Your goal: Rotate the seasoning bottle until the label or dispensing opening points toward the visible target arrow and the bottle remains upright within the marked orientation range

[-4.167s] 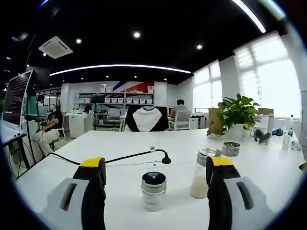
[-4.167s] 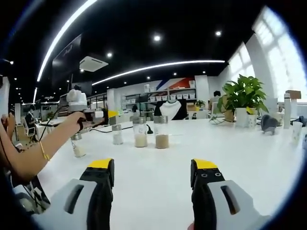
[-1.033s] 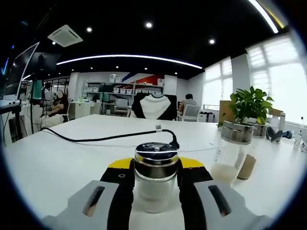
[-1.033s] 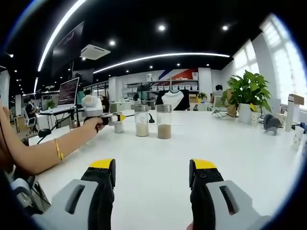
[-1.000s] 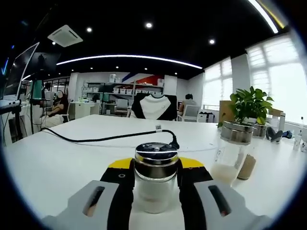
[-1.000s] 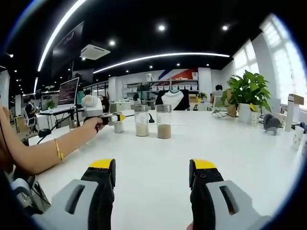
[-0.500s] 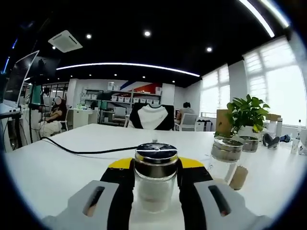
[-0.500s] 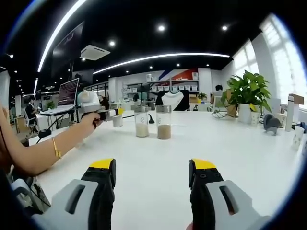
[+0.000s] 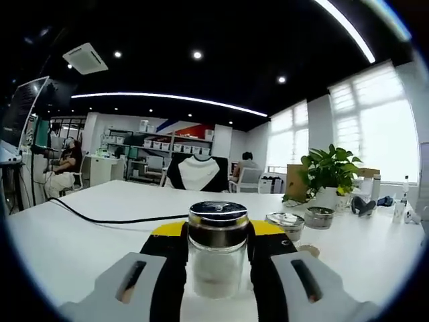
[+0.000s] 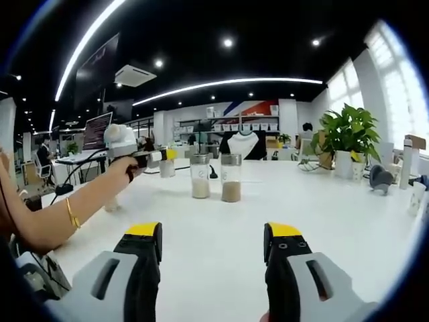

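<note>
My left gripper is shut on a small glass seasoning bottle with a shiny metal lid and pale powder inside; the bottle stands upright between the yellow-tipped jaws. In the right gripper view a hand holds that left gripper above the white table at the left, with the small bottle in its tips. Low over the table's near part, my right gripper is open with nothing between its jaws.
Two taller glass bottles with powder stand mid-table, and their lids show right of the held bottle. A black cable runs across the left. A potted plant stands far right.
The left gripper closed on the small bottle, raised it off the table a little and swung it sideways, so the taller bottles sit lower and farther right in its view. The right gripper stayed put.
</note>
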Demonstrator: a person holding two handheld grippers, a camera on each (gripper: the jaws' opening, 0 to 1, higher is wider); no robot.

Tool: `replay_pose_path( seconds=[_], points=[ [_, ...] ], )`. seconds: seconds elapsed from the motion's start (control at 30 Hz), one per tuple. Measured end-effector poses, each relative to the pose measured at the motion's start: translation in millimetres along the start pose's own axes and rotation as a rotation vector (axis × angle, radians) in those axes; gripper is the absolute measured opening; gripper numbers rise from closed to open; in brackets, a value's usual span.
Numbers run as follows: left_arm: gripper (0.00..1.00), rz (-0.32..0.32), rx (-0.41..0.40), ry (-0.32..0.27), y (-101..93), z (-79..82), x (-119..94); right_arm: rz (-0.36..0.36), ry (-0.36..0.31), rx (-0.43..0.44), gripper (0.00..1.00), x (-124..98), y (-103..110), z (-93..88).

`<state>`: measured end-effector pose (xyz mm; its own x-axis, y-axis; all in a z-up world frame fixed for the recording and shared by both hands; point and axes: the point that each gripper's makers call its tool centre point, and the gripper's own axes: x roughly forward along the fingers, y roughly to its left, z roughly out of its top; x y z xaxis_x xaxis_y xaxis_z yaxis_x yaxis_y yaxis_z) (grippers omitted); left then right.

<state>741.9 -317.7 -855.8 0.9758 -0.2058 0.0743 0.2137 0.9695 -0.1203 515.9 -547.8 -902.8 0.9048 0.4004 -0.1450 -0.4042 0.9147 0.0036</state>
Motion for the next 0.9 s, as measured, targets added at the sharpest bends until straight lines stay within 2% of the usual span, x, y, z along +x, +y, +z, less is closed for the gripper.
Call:
replay_pose_path(
  seconds=[0.3, 0.37, 0.43, 0.7, 0.9],
  points=[
    [0.36, -0.031, 0.005, -0.007, -15.3, -0.7, -14, 0.018, 0.006, 0.019, 0.61, -7, 7, -7.6],
    [0.36, -0.047, 0.0, -0.008, -18.8, -0.2, -18, 0.017, 0.007, 0.023, 0.6, -8, 7, -8.7],
    [0.36, -0.071, 0.032, -0.003, -23.9, -1.8, -20, 0.016, 0.01, 0.024, 0.6, -10, 7, -9.5],
    [0.36, -0.126, 0.033, 0.017, -41.0, -9.6, -33, 0.035, 0.009, 0.007, 0.6, -10, 16, -8.9],
    [0.36, -0.161, 0.038, 0.017, -53.5, -7.2, -45, 0.048, 0.01, 0.005, 0.6, -11, 20, -9.7]
  ],
)
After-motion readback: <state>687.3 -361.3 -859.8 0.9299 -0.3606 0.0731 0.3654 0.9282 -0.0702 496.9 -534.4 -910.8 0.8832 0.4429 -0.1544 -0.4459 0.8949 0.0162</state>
